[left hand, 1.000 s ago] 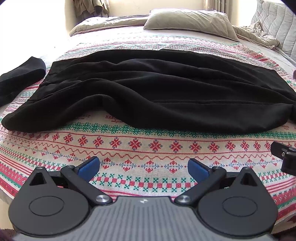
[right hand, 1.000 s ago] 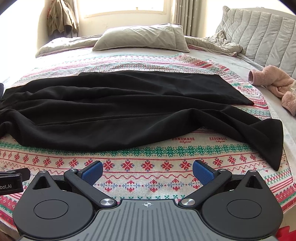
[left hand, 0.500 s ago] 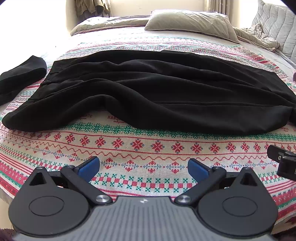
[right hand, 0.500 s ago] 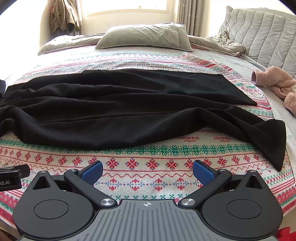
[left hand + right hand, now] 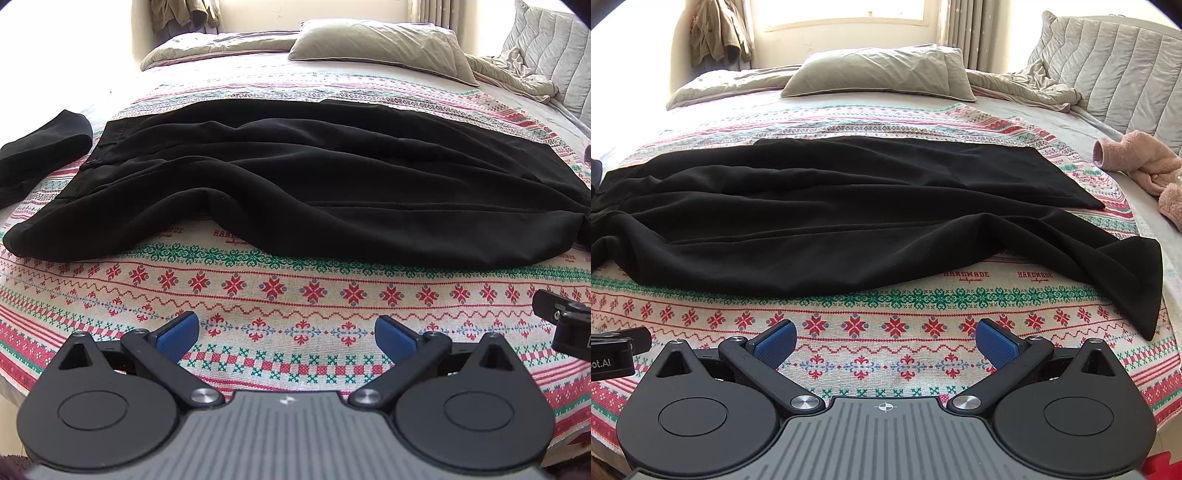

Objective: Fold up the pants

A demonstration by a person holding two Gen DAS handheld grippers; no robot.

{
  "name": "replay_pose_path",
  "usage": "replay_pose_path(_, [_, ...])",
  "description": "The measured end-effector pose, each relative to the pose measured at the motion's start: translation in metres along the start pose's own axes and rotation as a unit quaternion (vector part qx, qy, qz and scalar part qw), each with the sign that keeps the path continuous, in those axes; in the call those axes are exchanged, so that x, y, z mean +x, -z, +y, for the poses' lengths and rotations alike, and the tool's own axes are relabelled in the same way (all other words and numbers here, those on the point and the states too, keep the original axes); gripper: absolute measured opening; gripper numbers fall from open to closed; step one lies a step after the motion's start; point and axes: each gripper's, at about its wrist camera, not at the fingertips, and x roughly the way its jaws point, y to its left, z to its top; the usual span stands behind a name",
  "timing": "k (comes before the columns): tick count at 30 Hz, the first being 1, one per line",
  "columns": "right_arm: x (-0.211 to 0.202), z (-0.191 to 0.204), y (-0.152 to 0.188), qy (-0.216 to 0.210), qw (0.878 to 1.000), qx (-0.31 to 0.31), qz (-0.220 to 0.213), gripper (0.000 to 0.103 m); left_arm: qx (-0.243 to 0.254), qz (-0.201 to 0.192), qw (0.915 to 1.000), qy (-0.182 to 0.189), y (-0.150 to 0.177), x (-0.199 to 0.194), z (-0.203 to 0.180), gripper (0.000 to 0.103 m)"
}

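Observation:
Black pants (image 5: 314, 184) lie spread sideways across a patterned bedspread (image 5: 280, 291), waist at the left, leg ends at the right; they also show in the right wrist view (image 5: 831, 218), where the near leg's hem (image 5: 1141, 280) trails toward the bed's right edge. My left gripper (image 5: 287, 334) is open and empty, above the bedspread in front of the pants. My right gripper (image 5: 885, 341) is open and empty, likewise short of the pants' near edge.
A second black garment (image 5: 40, 147) lies at the far left. A pink fluffy garment (image 5: 1141, 166) lies at the right. A grey pillow (image 5: 882, 74) and a rumpled quilt (image 5: 1027, 88) sit at the back. The other gripper's tip (image 5: 561, 321) shows at the right.
Both grippers have drawn back and risen slightly, so the pants sit a little farther away. The jaws stay open and the pants have not moved.

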Motion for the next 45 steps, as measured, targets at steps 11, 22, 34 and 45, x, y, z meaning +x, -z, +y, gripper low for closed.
replay_pose_path(11, [0.000,0.000,0.000,0.000,1.000,0.000,0.000,0.103,0.000,0.000,1.0000,0.000,0.000,0.000,0.000,0.103])
replay_pose_path(22, [0.000,0.000,-0.001,0.001,1.000,0.000,0.000,0.103,0.000,0.000,1.0000,0.000,0.001,0.001,0.001,0.103])
replay_pose_path(34, [0.003,-0.015,0.001,0.024,1.000,0.000,-0.002,0.103,-0.006,0.007,1.0000,-0.002,-0.001,0.007,0.010,0.103])
replay_pose_path(45, [0.002,-0.069,0.007,0.048,0.998,0.021,-0.018,0.103,0.011,-0.024,0.9996,-0.010,-0.005,0.013,0.032,0.103])
